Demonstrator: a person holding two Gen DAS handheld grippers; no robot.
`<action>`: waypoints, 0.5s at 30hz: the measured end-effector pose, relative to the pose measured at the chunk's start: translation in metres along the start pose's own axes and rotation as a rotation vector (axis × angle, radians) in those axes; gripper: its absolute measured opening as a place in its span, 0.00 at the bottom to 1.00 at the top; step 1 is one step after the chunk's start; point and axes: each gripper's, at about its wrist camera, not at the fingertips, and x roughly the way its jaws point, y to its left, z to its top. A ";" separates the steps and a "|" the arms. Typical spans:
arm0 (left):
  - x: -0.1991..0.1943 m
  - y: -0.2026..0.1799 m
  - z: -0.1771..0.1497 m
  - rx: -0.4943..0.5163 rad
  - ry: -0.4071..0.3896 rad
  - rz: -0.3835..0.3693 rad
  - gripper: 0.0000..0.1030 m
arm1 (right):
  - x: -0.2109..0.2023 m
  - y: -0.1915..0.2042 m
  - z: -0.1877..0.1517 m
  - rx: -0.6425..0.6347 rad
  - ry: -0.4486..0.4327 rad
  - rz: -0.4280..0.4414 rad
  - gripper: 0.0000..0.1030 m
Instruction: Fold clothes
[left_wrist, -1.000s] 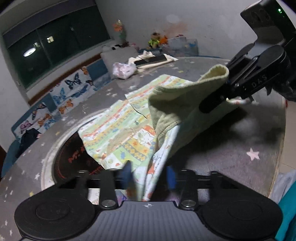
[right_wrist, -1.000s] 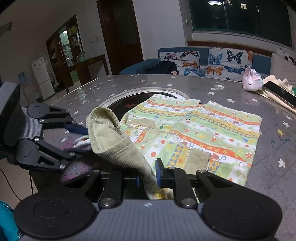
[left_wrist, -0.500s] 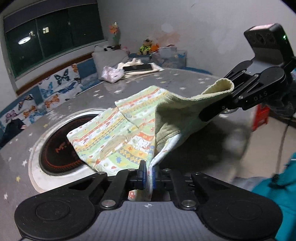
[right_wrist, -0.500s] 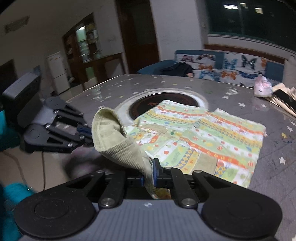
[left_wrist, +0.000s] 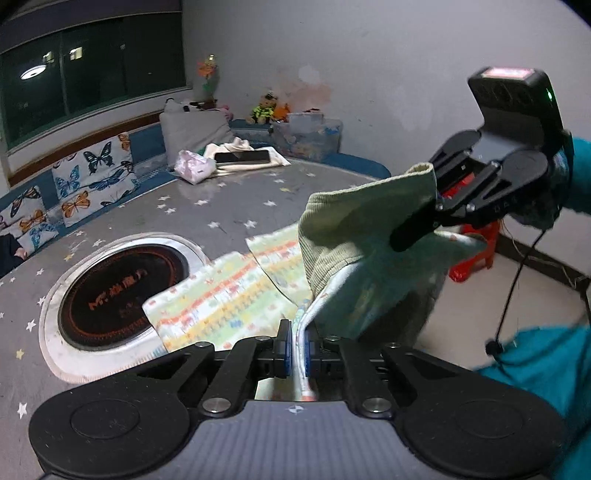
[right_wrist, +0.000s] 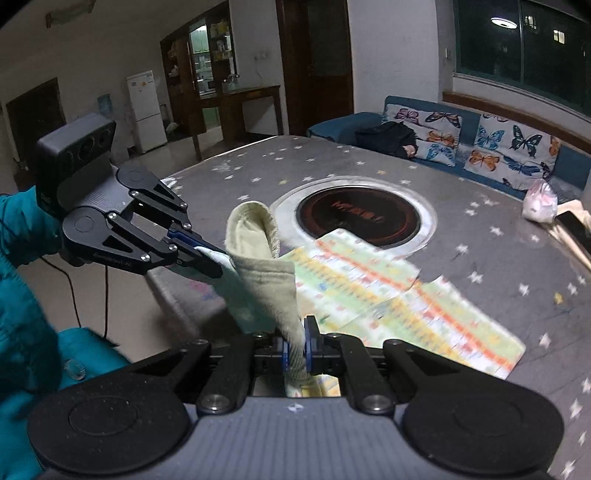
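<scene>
Left gripper (left_wrist: 295, 349) first: fingers pinched down to a sliver on a white-edged fold of the garment (right_wrist: 399, 295), lifted off the near edge of the counter (left_wrist: 229, 206). Could slip here, with only a thin bit of hem between the pads and the weight of the cloth pulling down.

Across to the middle: ribbed waistband (left_wrist: 354, 221) hanging in the air between the two grippers, the striped body trailing flat over the counter, its far corner lying on the rim of the round hob (left_wrist: 122, 291). Could drag and bunch if lifted unevenly.

Over to the right gripper (right_wrist: 294, 349): fingers nearly closed on the green ribbed cloth, held up beside the counter edge. Risk of a crooked fold if one side travels ahead, or of the free end sliding off the near edge.
</scene>
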 end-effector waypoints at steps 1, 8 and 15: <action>0.003 0.007 0.003 -0.006 -0.005 0.005 0.07 | 0.003 -0.006 0.004 -0.004 -0.003 -0.007 0.07; 0.039 0.045 0.031 -0.043 -0.012 0.048 0.07 | 0.029 -0.052 0.032 -0.018 -0.009 -0.062 0.07; 0.096 0.087 0.048 -0.126 0.057 0.071 0.07 | 0.075 -0.099 0.044 0.022 0.032 -0.095 0.07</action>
